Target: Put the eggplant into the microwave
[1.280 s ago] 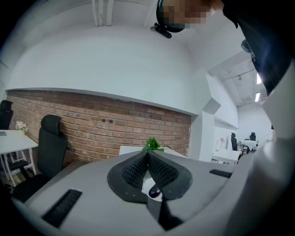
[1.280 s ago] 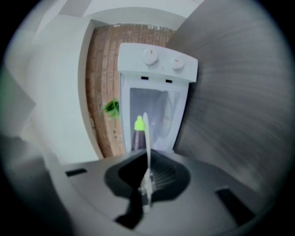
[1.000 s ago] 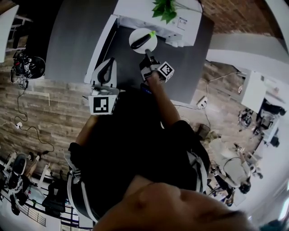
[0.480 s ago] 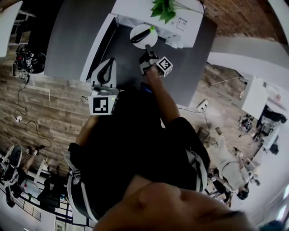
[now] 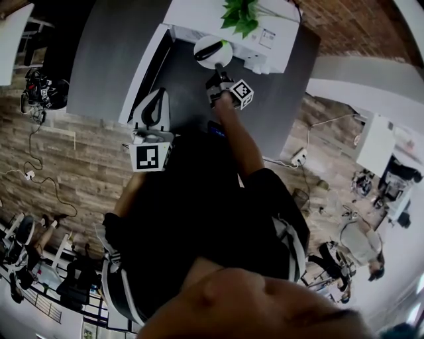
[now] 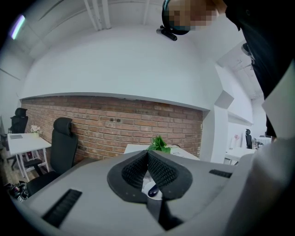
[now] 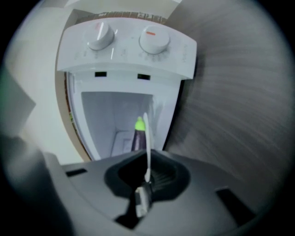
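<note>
A dark purple eggplant (image 5: 208, 52) with a green stem end lies on a white plate (image 5: 221, 47) in front of the white microwave (image 5: 278, 41). My right gripper (image 5: 216, 69) is shut on the plate's near rim. In the right gripper view the plate (image 7: 147, 143) shows edge-on, with the eggplant (image 7: 138, 136) beside it, before the open cavity (image 7: 110, 115). My left gripper (image 5: 158, 93) hangs shut and holds nothing, near the open microwave door (image 5: 142, 76). In the left gripper view its pads (image 6: 147, 156) meet, and the eggplant (image 6: 153, 191) shows below them.
A green plant (image 5: 242, 12) stands on top of the microwave, whose two knobs (image 7: 154, 39) sit on the control panel. The microwave rests on a dark grey table (image 5: 271, 99). Office chairs (image 6: 62, 143) and a brick wall stand behind.
My right gripper has carried the plate with the eggplant a little farther toward the microwave opening. The left gripper has stayed in place, shut.
</note>
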The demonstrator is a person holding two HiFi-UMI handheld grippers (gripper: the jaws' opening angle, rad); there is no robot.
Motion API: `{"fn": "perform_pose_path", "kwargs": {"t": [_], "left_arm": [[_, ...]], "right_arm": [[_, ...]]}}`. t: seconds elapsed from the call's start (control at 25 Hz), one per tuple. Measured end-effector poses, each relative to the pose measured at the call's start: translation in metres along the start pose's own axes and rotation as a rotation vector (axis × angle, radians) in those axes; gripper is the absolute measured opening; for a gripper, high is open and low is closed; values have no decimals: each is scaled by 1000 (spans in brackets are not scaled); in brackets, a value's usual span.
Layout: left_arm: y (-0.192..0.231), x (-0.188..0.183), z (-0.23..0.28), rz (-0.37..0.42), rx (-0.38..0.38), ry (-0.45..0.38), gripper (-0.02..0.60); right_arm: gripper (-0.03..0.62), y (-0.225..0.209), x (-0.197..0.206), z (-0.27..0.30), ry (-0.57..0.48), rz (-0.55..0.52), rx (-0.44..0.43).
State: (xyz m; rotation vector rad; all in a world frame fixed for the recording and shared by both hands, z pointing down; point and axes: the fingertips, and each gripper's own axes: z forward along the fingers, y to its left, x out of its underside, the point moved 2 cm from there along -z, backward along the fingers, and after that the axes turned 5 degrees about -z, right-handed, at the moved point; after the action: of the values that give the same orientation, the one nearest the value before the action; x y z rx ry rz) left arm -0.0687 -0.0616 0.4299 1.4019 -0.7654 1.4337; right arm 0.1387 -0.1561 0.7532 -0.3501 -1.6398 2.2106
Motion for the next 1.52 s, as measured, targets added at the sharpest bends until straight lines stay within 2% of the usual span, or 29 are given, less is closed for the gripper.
{"fn": "perform_pose_path", "kwargs": {"t": [0.36,0.76,1.2,1.52], "left_arm": [[12,-1,8,18,-5,-6,37],[28,5,21,-31,-9,22,37],[38,5,30,-38,-5,44,37],[41,3,32,-43,7,28,37]], "right_arm": [[40,-5,-10,19,-15,14,29],[40,-3,-17,45,-25,23,29],[40,-1,-19,61,-44,45,31],[41,-2,-19,66,-52,43,38]]}}
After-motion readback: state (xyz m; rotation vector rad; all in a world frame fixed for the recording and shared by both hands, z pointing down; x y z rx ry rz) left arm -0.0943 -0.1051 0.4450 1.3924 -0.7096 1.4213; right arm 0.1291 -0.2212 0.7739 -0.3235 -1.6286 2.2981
